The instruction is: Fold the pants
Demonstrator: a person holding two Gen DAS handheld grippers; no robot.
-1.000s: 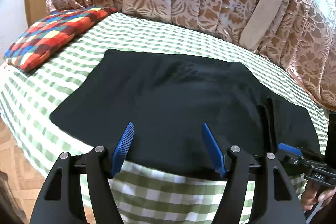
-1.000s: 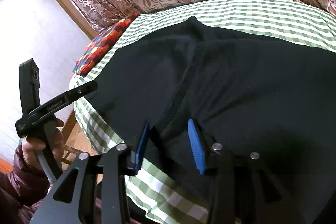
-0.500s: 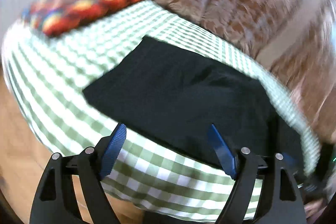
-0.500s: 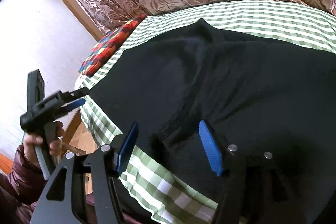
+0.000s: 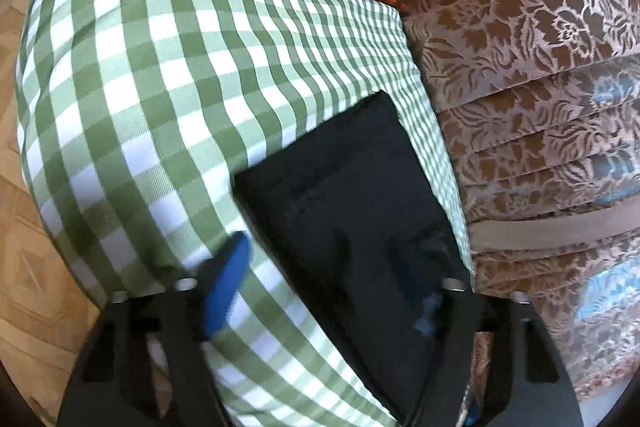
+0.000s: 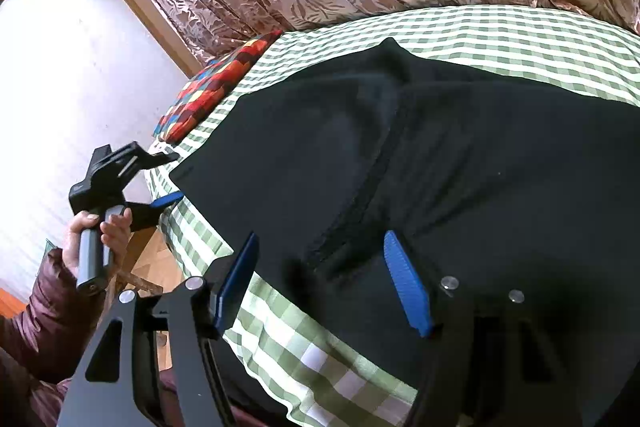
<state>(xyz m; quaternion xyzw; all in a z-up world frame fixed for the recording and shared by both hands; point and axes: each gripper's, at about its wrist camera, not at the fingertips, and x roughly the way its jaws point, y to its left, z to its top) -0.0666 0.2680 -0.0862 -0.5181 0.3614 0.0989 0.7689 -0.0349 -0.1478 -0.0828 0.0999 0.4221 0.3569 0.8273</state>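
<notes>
Both grippers work the black pants (image 6: 460, 163): left gripper (image 5: 332, 291) closing at nine o'clock, right gripper (image 6: 324, 275) spreading, neither pinching.

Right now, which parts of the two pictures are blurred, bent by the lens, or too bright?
Left wrist view: the blue finger pad is smeared by motion, the far pad is lost against the black pants, and the checked cloth bulges from the fisheye. Right wrist view: sharp; the white wall is washed out, and the pants show little detail.

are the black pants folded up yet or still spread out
Spread out, as far as shown: the black pants lie flat across the green checked bedspread, no layer visibly doubled over.
</notes>
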